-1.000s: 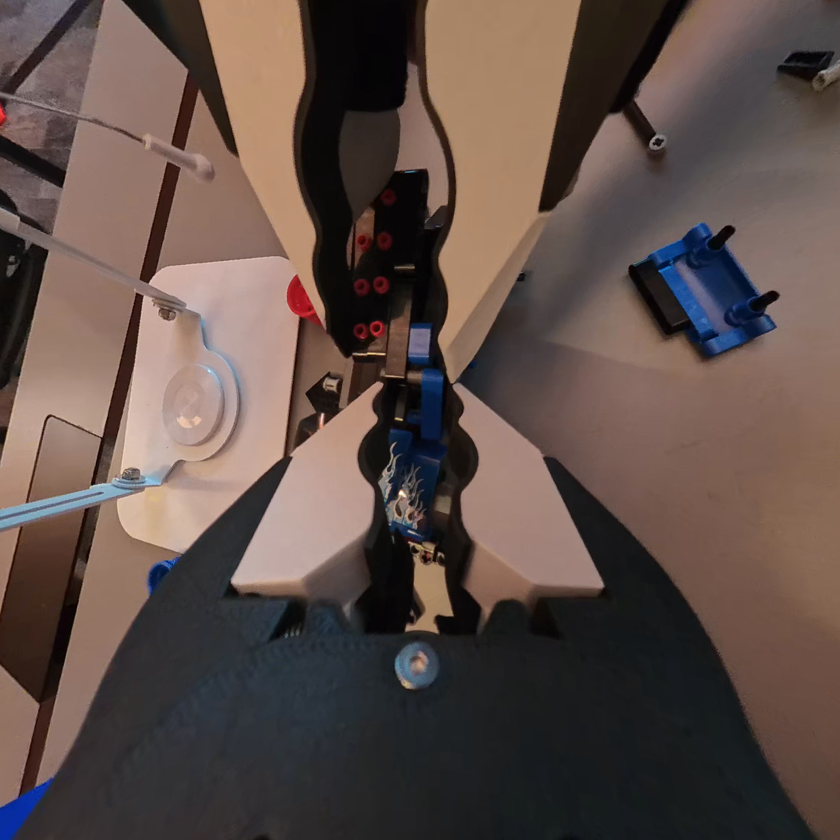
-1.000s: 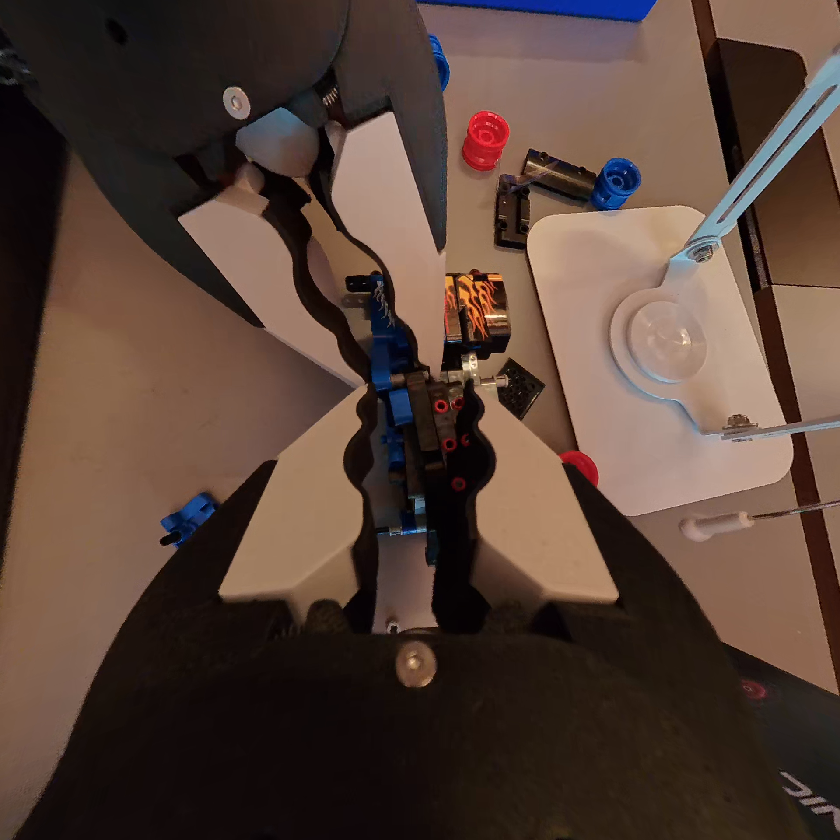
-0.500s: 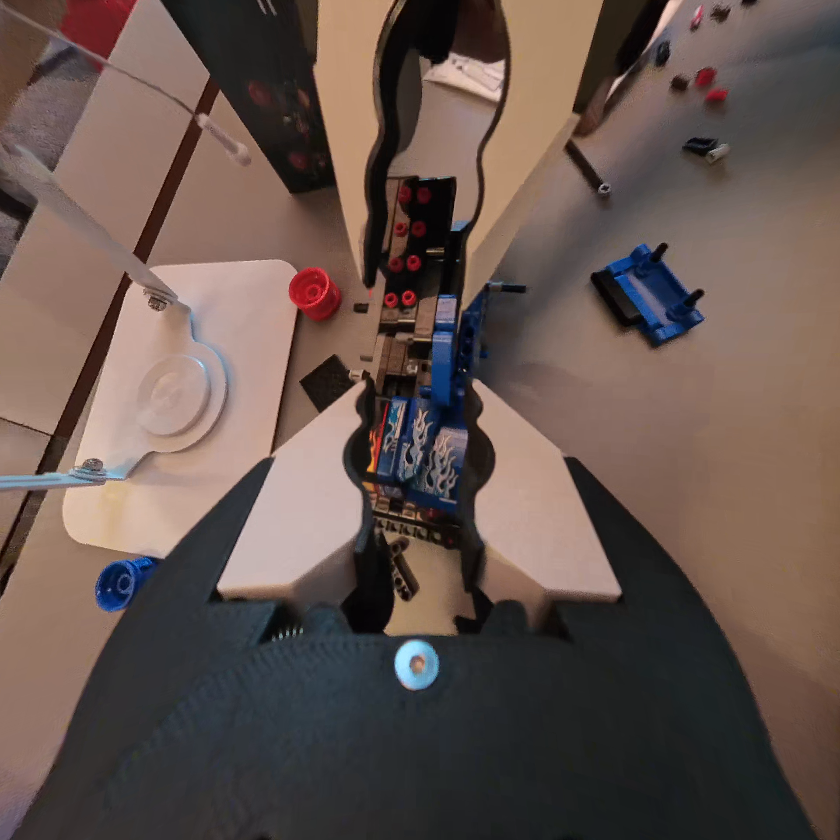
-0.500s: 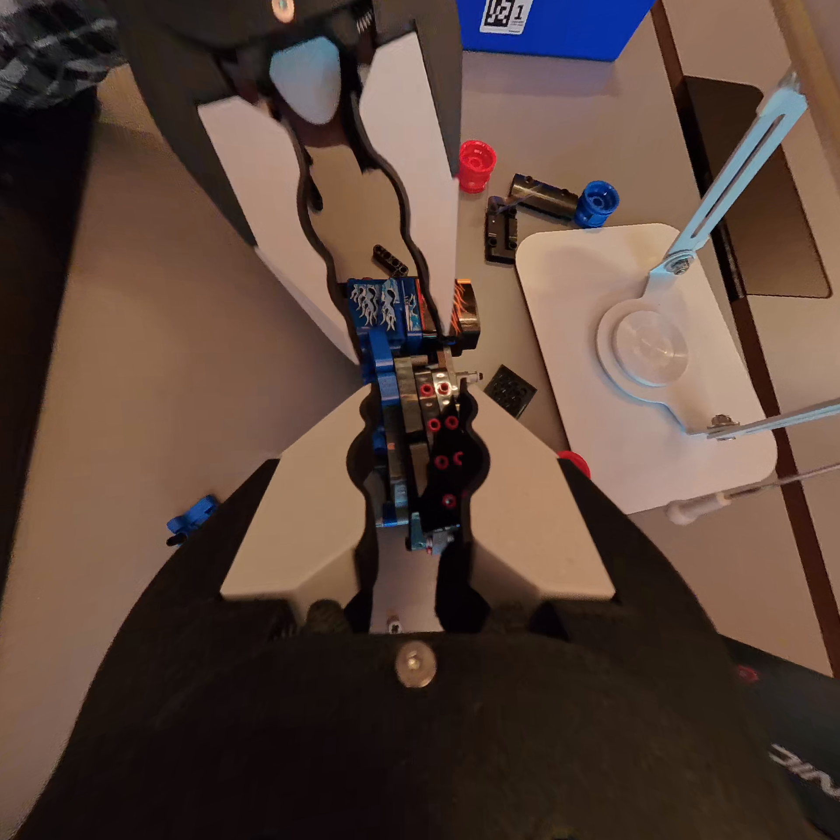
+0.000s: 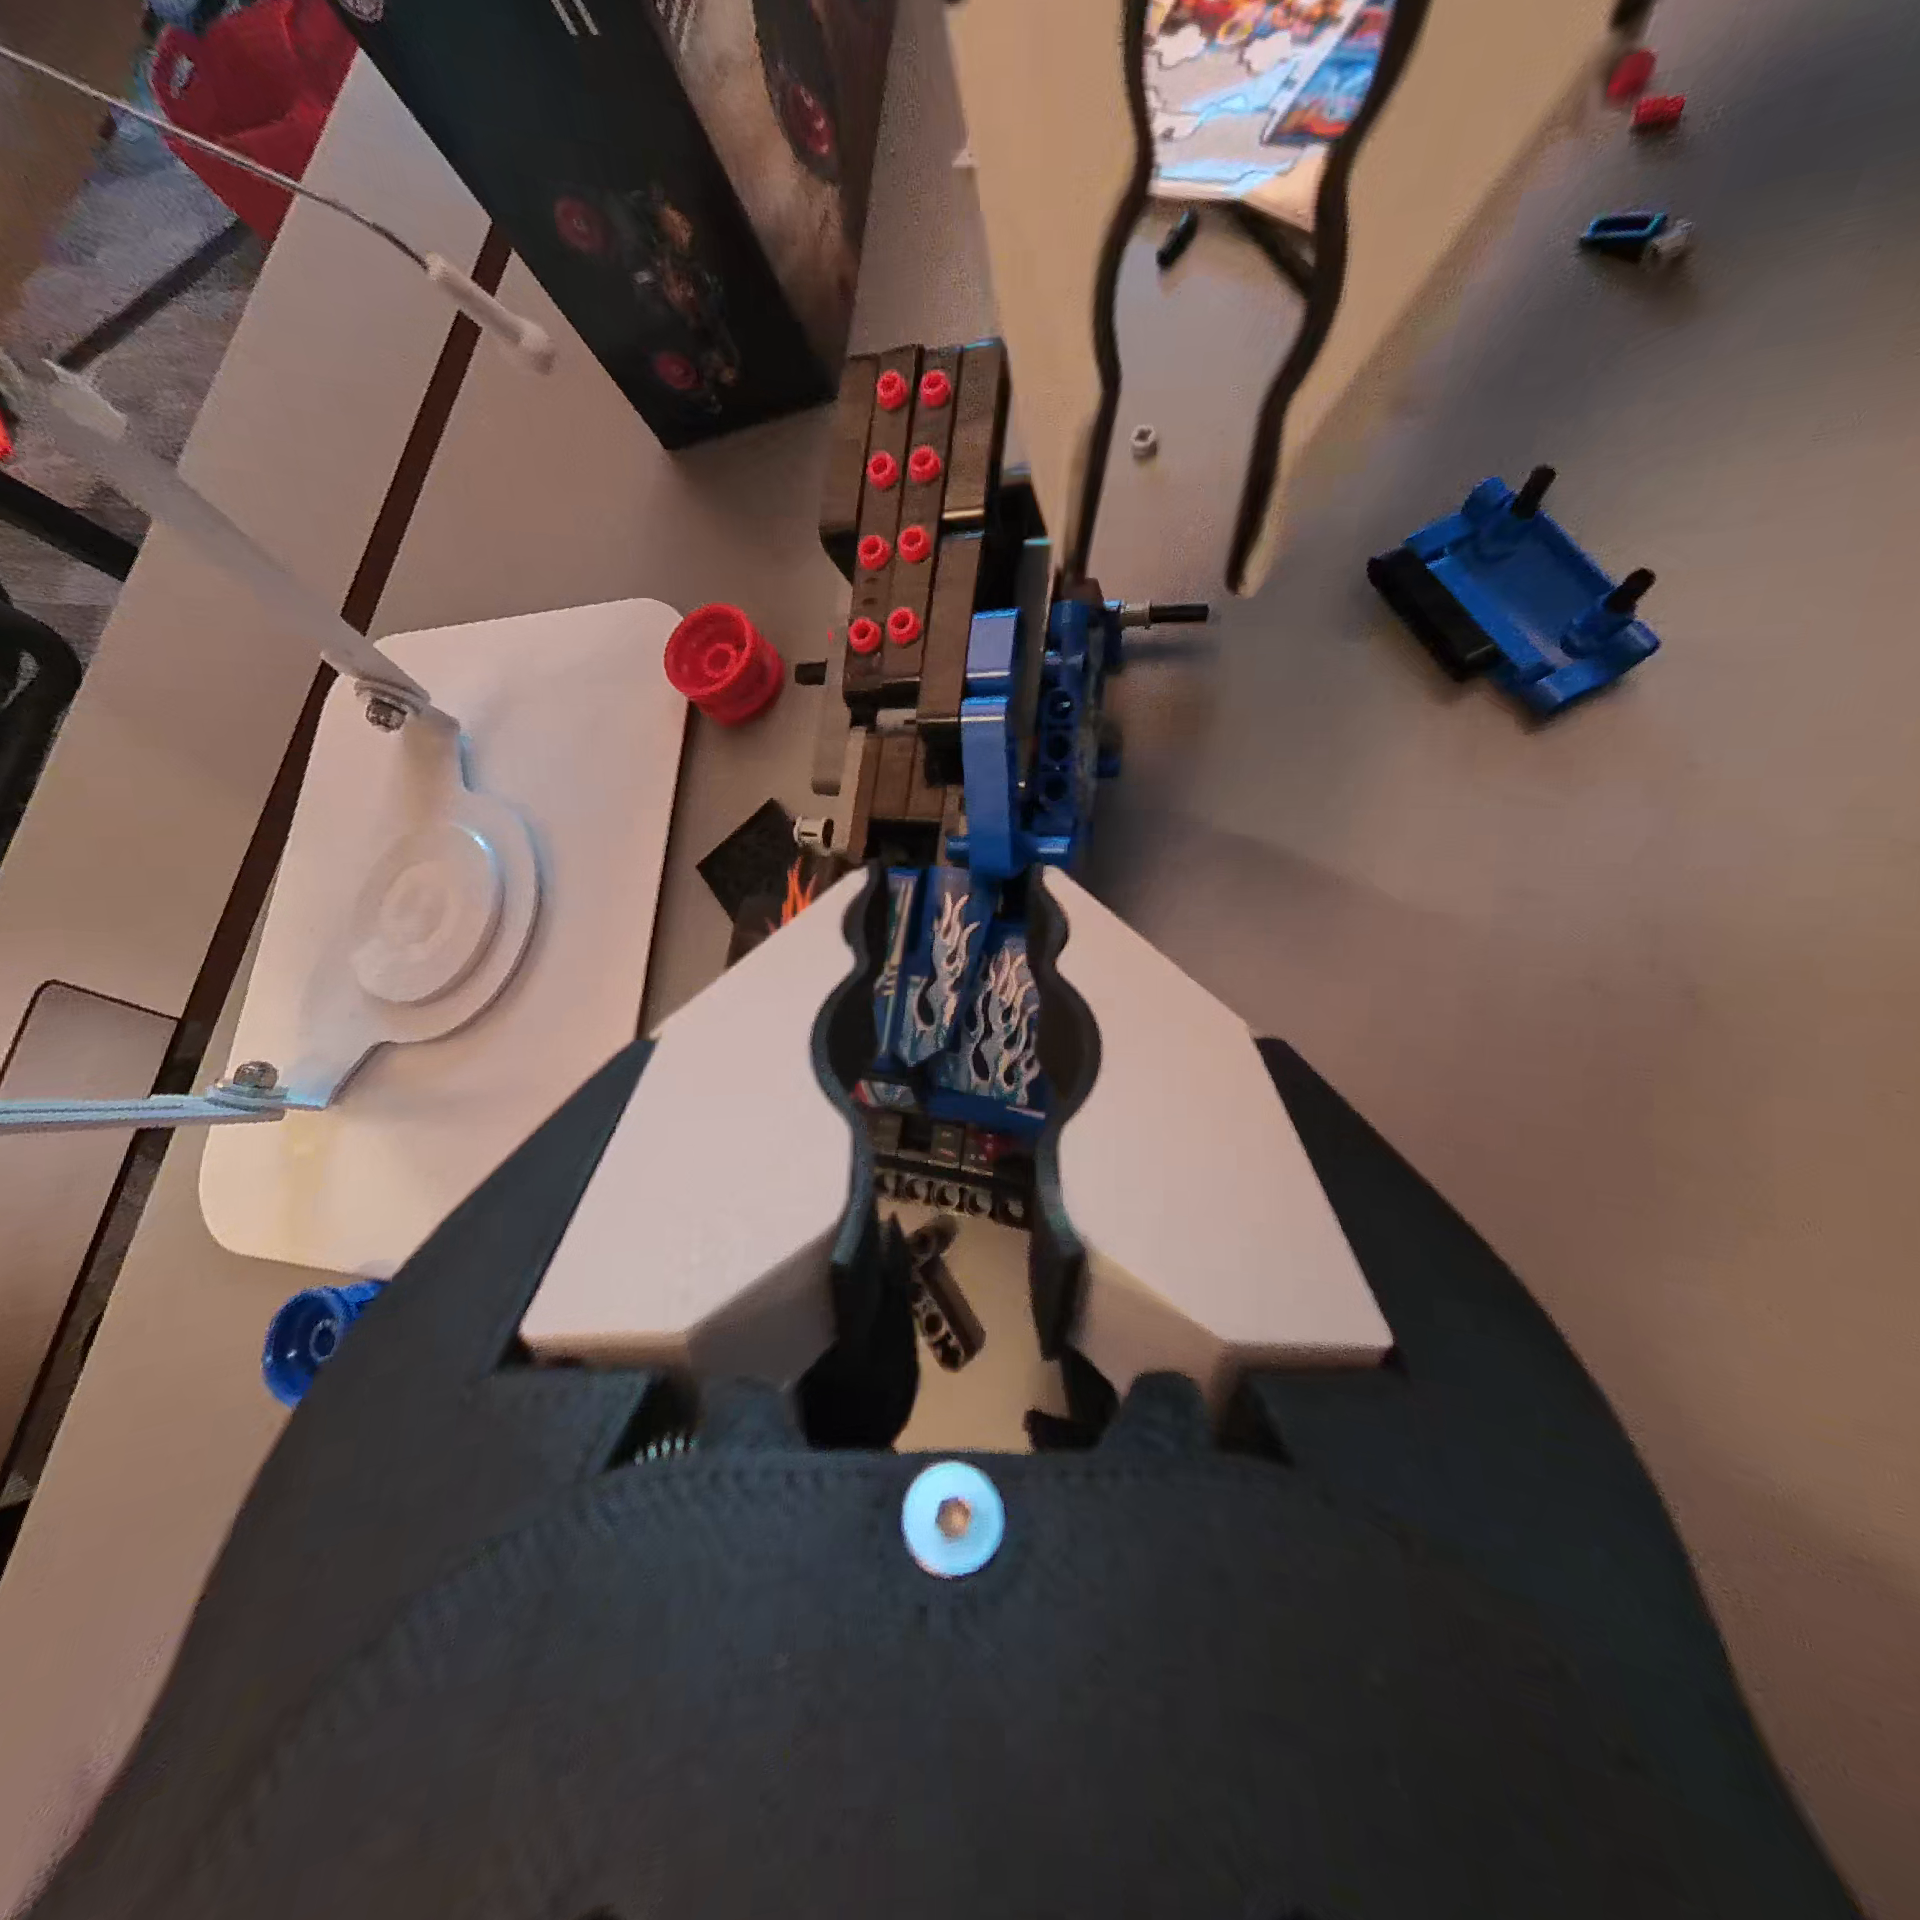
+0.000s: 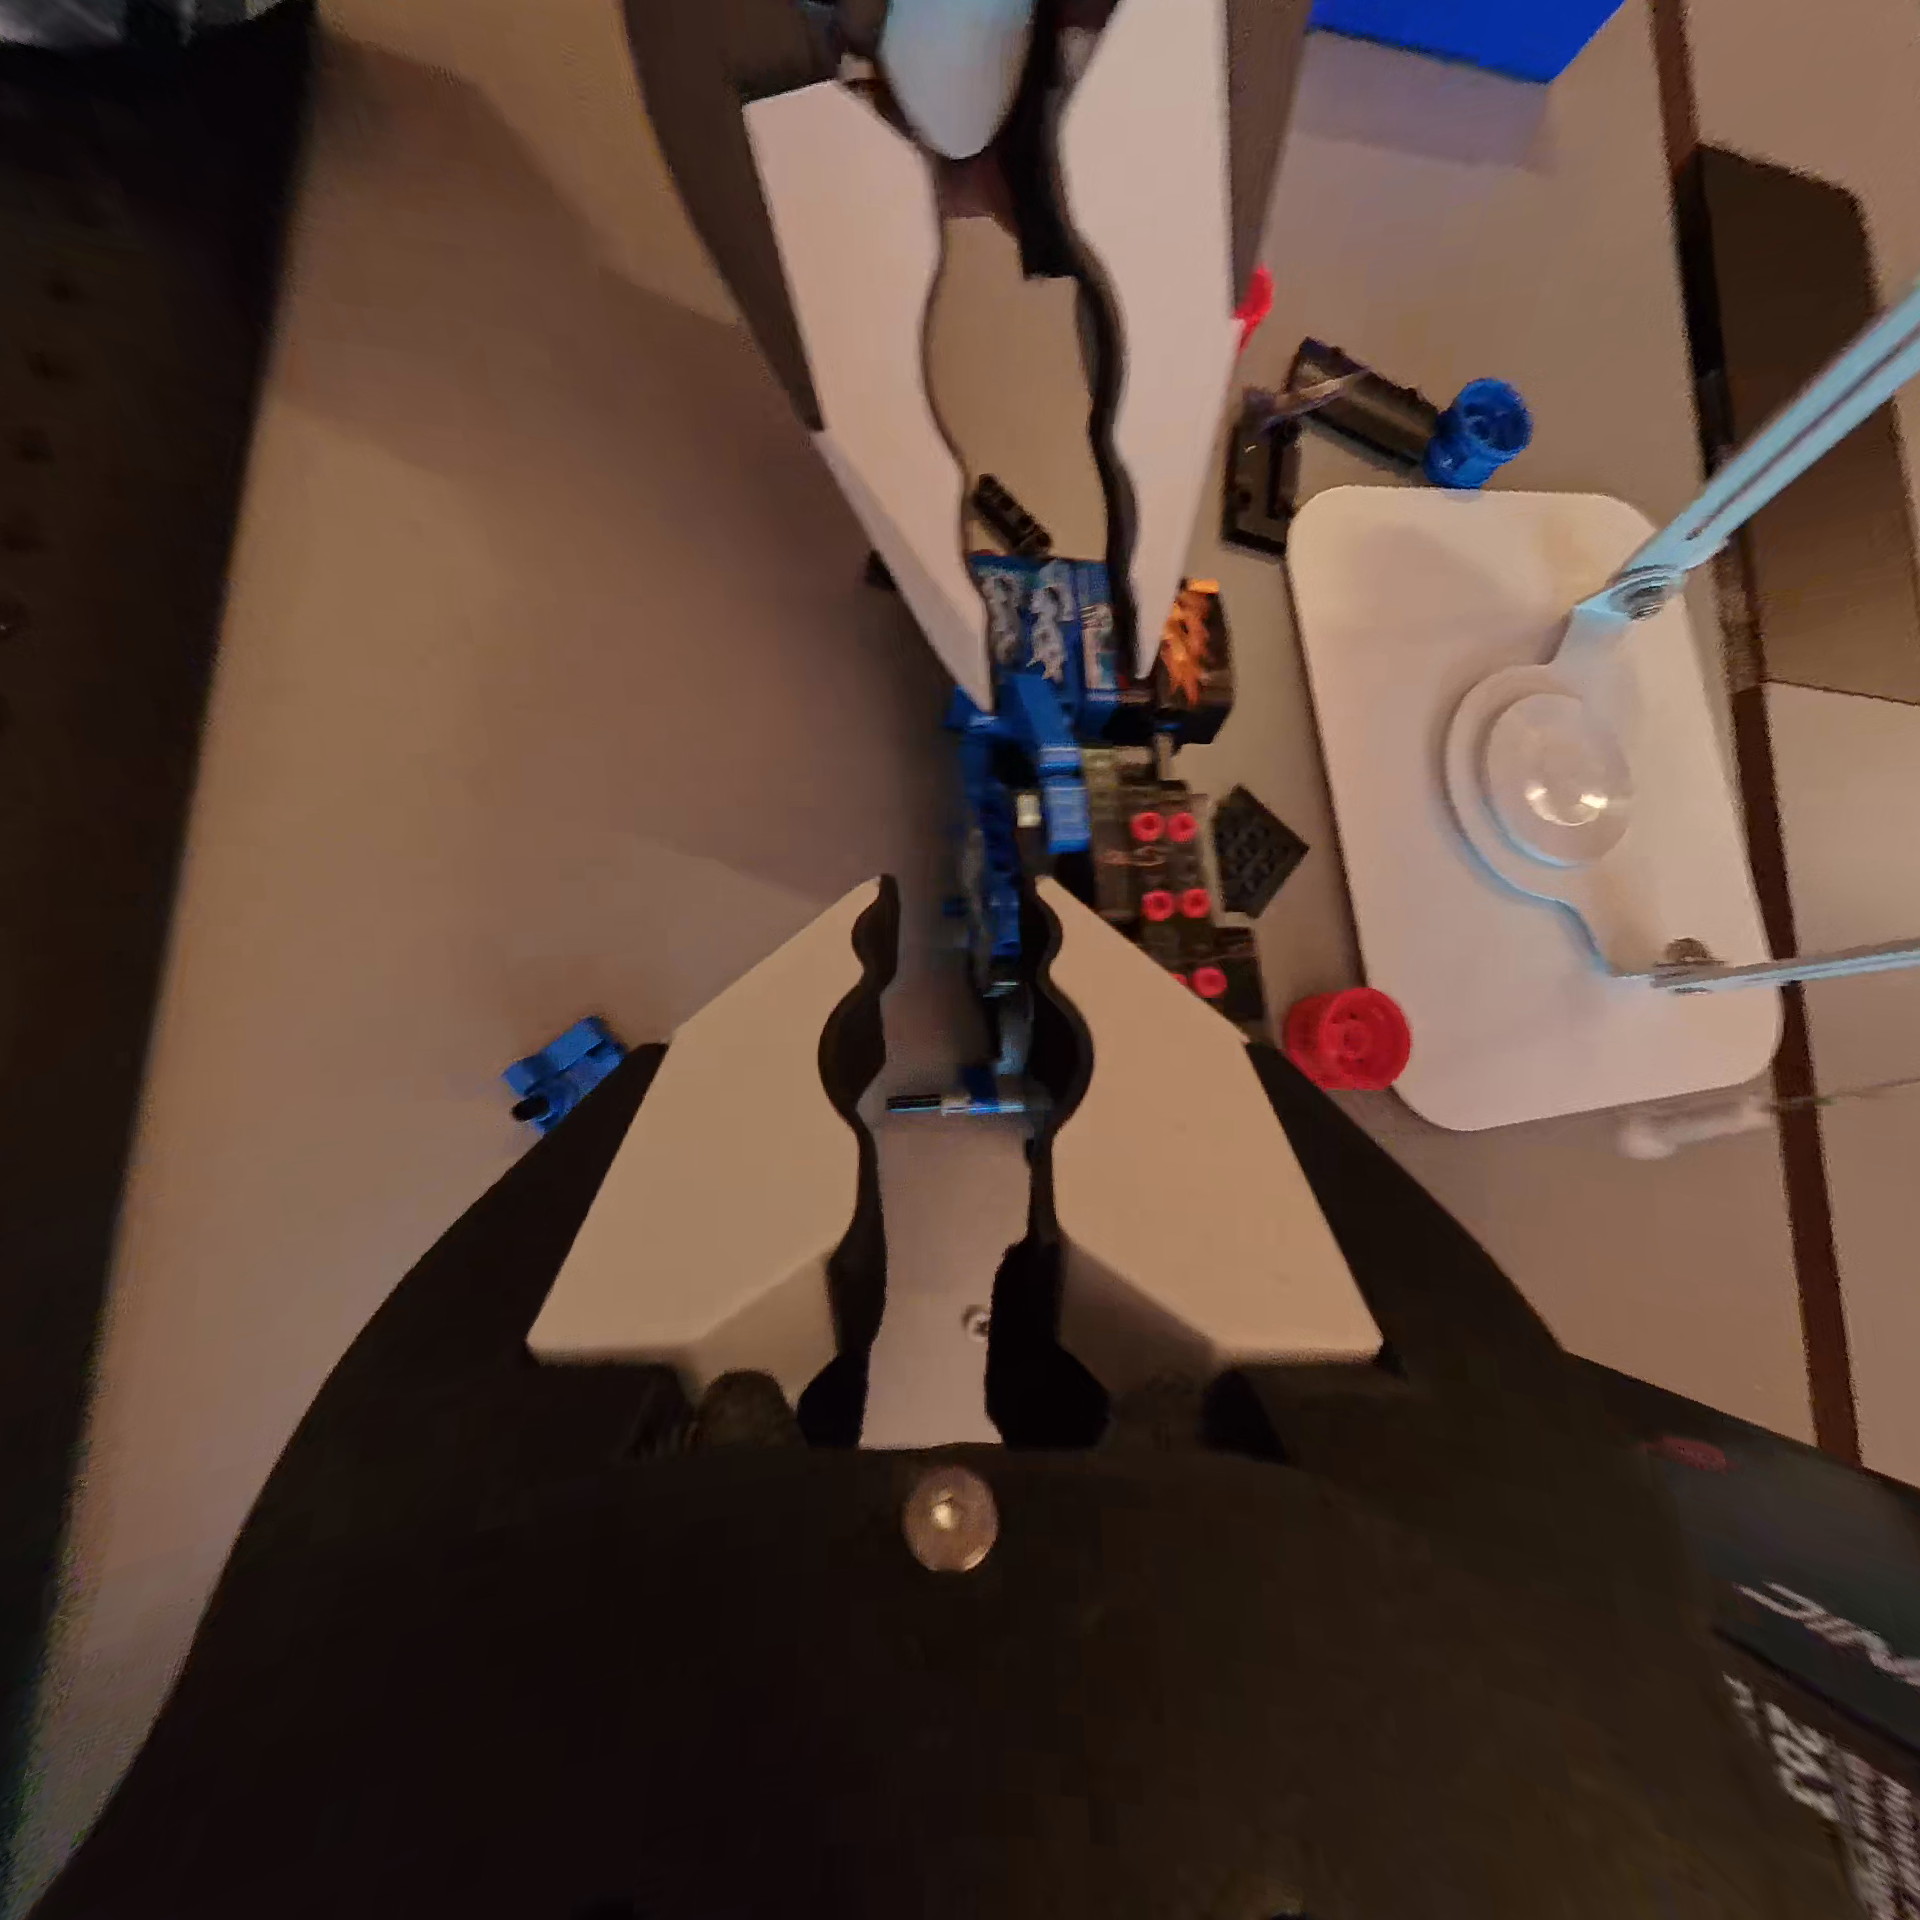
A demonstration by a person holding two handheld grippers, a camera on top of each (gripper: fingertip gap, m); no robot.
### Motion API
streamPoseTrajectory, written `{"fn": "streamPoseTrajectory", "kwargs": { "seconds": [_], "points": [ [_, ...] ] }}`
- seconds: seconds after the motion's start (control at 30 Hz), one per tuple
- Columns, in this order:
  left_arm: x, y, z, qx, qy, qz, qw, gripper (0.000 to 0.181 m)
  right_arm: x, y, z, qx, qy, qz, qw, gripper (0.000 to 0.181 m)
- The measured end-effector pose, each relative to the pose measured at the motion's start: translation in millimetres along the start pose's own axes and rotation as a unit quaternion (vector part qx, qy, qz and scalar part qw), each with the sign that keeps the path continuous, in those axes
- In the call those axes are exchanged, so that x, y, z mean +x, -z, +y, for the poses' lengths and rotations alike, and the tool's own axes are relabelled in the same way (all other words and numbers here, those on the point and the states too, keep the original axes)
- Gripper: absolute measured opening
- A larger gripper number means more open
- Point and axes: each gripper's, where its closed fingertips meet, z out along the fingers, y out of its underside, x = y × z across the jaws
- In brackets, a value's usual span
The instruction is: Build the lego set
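The lego build (image 5: pixel 904 623) is a black block with red pins joined to blue beams and blue flame-printed panels (image 5: pixel 966 1008). My left gripper (image 5: pixel 956 883) is shut on the flame-panel end, low over the grey table. In the right wrist view the build (image 6: pixel 1039 748) lies between both grippers, with the left gripper (image 6: pixel 1055 675) clamping its far end. My right gripper (image 6: pixel 961 888) is open and empty, and the blue beams show through its gap. In the left wrist view the right gripper (image 5: pixel 1158 571) hovers beyond the build, apart from it.
A white base with a lens (image 5: pixel 447 935) stands left, with a red wheel hub (image 5: pixel 722 665) and a blue hub (image 5: pixel 307 1340) beside it. A blue sub-assembly with black pins (image 5: pixel 1517 613) lies right. A black box (image 5: pixel 623 208) stands behind. A black orange-flame piece (image 6: pixel 1195 665) touches the build. The tips of one gripper are about 6 cm away from the tips of the other.
My right gripper has let go of the black pinned end and pulled back and up. The build has turned so its flame panels face up, still in my left gripper.
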Motion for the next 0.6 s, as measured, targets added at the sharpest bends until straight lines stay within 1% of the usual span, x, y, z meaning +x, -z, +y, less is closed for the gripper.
{"fn": "streamPoseTrajectory", "kwargs": {
  "seconds": [0.1, 0.17, 0.27, 0.37, 0.47, 0.57, 0.6],
  "points": [
    [-0.7, -0.6, -1.1, 0.003, 0.0, -0.005, 1.0, 0.023, -6.4, -11.2, 8.4, -0.021, 0.01, 0.015, 1.0, 0.028],
    [-1.0, -0.5, -2.1, 0.008, 0.004, -0.005, 1.0, 0.018, -4.8, -19.4, 12.0, -0.029, 0.024, 0.038, 0.999, 0.034],
    [-5.5, -0.6, -2.3, 0.013, 0.012, -0.014, 1.0, 0.012, 4.7, -26.6, 15.1, -0.045, 0.047, 0.088, 0.994, 0.032],
    [-12.3, 5.3, -3.0, 0.021, 0.015, -0.028, 0.999, 0.022, 9.0, -27.9, 15.6, -0.048, 0.056, 0.107, 0.992, 0.025],
    [-17.9, 7.2, 4.6, 0.01, 0.014, -0.042, 0.999, 0.034, 10.2, -25.7, 16.3, -0.036, 0.058, 0.11, 0.992, 0.02],
    [-18.3, 3.0, 8.0, 0.006, 0.016, -0.04, 0.999, 0.042, 6.4, -26.2, 17.6, -0.033, 0.085, 0.113, 0.989, 0.026],
    [-16.9, 2.7, 6.2, 0.012, 0.016, -0.034, 0.999, 0.048, 4.1, -27.1, 17.6, -0.032, 0.094, 0.112, 0.989, 0.03]
  ]
}}
